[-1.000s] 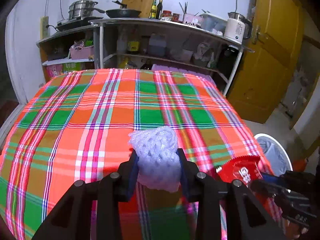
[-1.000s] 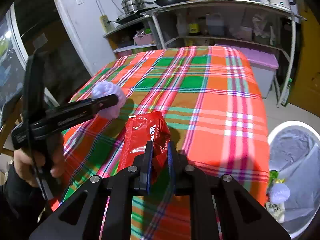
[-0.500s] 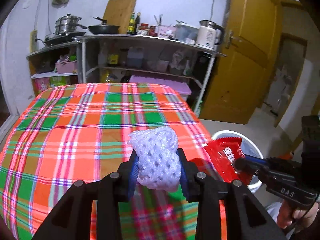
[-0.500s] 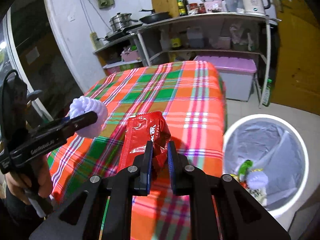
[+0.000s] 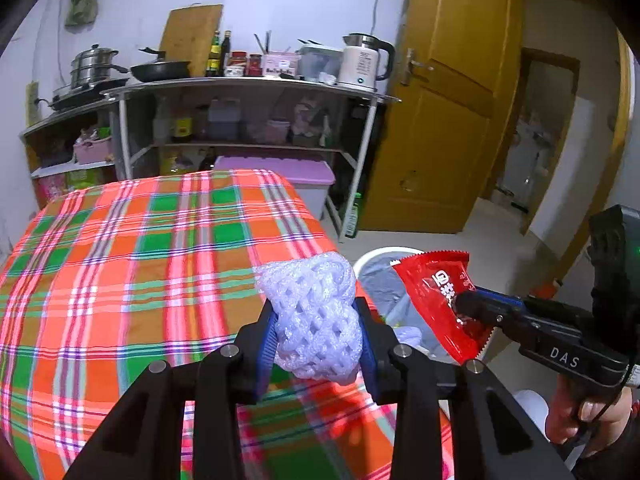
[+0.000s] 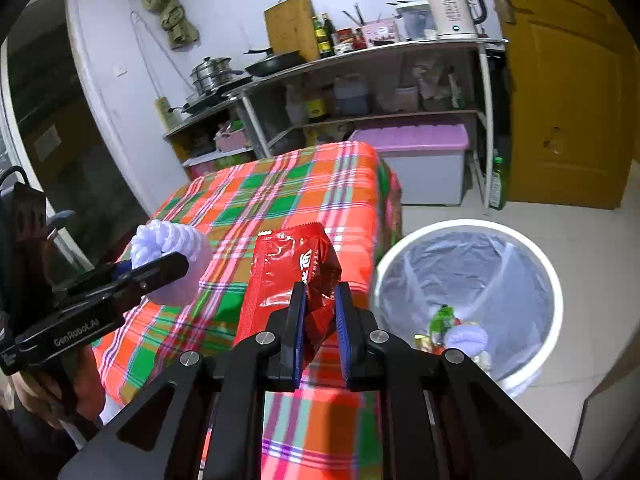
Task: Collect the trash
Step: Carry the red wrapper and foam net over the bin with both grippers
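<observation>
My left gripper (image 5: 318,320) is shut on a white foam fruit net (image 5: 316,312), held over the right edge of the plaid table (image 5: 140,264). In the right wrist view the same foam net (image 6: 172,256) shows at the left in the left gripper (image 6: 160,268). My right gripper (image 6: 320,300) is shut on a red snack wrapper (image 6: 288,276), above the table's corner and just left of the white trash bin (image 6: 532,256). The left wrist view shows the red wrapper (image 5: 436,300) in front of the bin (image 5: 376,256). The bin holds several pieces of trash (image 6: 456,332).
A metal shelf rack (image 5: 248,88) with pots, bottles and a kettle stands behind the table. A purple-lidded storage box (image 6: 424,160) sits under it. A yellow door (image 5: 448,120) is at the right. Pale tiled floor (image 6: 592,232) surrounds the bin.
Both grippers have swung to the right and risen a little with their loads, from over the middle of the table to its right edge beside the bin. Neither grip has changed.
</observation>
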Available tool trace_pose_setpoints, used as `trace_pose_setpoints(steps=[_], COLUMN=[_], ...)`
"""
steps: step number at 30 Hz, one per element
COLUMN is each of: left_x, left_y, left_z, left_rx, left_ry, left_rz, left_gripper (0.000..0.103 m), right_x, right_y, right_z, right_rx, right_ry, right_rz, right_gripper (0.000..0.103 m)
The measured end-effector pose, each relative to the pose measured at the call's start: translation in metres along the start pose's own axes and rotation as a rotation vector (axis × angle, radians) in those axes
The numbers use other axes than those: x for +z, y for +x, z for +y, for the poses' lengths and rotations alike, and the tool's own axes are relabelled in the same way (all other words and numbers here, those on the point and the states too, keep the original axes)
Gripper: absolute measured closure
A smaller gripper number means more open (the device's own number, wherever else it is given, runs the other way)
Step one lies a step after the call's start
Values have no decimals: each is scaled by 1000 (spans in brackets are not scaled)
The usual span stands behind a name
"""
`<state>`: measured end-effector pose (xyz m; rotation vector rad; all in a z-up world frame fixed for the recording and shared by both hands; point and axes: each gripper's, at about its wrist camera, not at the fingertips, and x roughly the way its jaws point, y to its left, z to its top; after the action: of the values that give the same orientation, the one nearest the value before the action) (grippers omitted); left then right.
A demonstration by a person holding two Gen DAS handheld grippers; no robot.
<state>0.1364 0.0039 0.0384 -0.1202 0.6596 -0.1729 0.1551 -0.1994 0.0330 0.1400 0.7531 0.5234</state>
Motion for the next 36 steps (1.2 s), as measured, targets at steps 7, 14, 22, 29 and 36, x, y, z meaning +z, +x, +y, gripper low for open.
trace_pose_setpoints(steps=[7,14,22,29,36], left_x=[3,6,10,13,10], left_y=[15,34,57,84,108], left_z=[-30,-52,-69,-79,-84], left_rx=[-50,-95,-126,-145,-153], left_ry=[36,56,71,86,88], left_rz=[13,31,53,86,126], left_gripper=[67,67,67,66,66], right_x=[-1,-2,-3,-4,-7], right_y=[-14,-21,-17,-10,0], right_z=[-26,-52,-76,-94,-113], right_rx=[-44,-87,-123,-144,-160], right_ry=[47,87,126,151,177], right_rz=[-22,-31,-25,-13,9], right_gripper=[88,88,88,88,88])
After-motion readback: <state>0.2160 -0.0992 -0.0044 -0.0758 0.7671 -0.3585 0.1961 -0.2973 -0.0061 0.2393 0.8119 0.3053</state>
